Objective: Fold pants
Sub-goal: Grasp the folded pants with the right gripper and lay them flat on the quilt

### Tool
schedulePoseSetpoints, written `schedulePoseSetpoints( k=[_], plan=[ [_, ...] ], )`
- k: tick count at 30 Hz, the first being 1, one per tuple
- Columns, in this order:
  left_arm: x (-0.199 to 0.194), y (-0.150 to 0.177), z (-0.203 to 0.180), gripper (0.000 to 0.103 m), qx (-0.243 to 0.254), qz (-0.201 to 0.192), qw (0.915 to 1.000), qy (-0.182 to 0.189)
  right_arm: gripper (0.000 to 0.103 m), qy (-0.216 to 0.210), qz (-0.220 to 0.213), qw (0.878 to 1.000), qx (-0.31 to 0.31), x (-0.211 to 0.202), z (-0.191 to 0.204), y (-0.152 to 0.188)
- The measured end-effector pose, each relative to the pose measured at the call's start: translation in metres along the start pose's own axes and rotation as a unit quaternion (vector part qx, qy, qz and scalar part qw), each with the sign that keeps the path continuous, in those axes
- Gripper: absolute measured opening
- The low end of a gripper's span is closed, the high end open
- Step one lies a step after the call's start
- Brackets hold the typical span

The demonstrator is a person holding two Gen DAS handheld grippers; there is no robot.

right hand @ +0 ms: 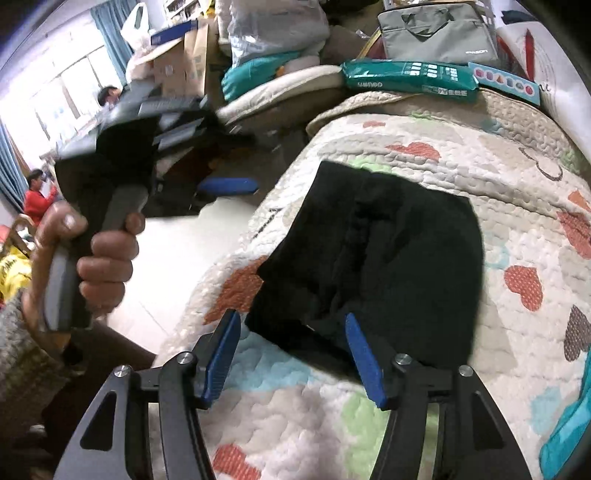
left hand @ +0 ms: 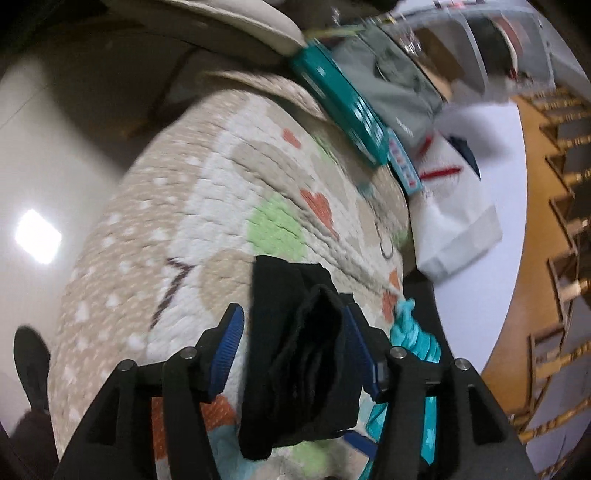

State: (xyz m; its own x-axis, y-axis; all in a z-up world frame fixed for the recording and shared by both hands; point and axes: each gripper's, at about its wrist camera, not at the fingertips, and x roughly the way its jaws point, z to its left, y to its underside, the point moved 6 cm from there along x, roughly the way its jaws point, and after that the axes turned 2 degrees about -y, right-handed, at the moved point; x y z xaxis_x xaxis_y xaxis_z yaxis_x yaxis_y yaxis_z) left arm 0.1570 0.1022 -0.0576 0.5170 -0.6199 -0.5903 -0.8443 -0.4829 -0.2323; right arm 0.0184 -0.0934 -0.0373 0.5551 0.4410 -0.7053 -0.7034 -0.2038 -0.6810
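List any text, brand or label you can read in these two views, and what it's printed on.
No text reads with certainty.
Teal package at the quilt's far edge: white logo, upside down, perhaps "deli"; its other print is too small.
Grey bag: small white brand mark, blurred.
Blue box: coloured shapes, no legible words.
Black pants: no label visible.
Left wrist view: everything motion-blurred.

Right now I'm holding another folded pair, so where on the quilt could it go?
Bare quilt lies in front of the black pants, and more to their right by the orange hearts. The far edge is crowded: teal pack, grey bag.
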Motion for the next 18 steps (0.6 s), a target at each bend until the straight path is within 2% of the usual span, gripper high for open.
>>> schedulePoseSetpoints(
  k=[2,4,7,9,12,16,18],
  plan=[
    [-0.009,0.003,0.005,0.054,-0.002,-0.019,0.9998,-0.008,0.058,0.014,-0.019,1.0,0.019,-0.009,-0.01,-0.012],
    [-0.013,0.006,0.009,0.054,0.009,-0.034,0.9991,-0.025,0.036,0.024,-0.027,0.998,0.045,-0.009,-0.02,-0.031],
    [-0.015,0.01,0.014,0.054,0.051,-0.049,0.9945,-0.077,0.035,0.031,-0.033,0.998,0.052,0.003,-0.022,-0.059],
    [-0.016,0.008,0.019,0.054,0.06,-0.049,0.9918,-0.102,0.035,0.036,-0.021,0.998,0.045,0.021,-0.018,-0.073],
    [-0.024,0.001,0.023,0.054,0.048,-0.06,0.9925,-0.095,0.035,0.041,0.012,0.998,0.04,0.061,-0.011,-0.084],
    [-0.044,-0.011,0.033,0.054,0.008,-0.081,0.9943,-0.07,0.036,0.035,0.069,0.995,0.055,0.117,-0.007,-0.075],
    [-0.053,-0.015,0.038,0.055,-0.009,-0.09,0.9942,-0.059,0.037,0.032,0.072,0.995,0.058,0.123,-0.006,-0.072]
  ],
)
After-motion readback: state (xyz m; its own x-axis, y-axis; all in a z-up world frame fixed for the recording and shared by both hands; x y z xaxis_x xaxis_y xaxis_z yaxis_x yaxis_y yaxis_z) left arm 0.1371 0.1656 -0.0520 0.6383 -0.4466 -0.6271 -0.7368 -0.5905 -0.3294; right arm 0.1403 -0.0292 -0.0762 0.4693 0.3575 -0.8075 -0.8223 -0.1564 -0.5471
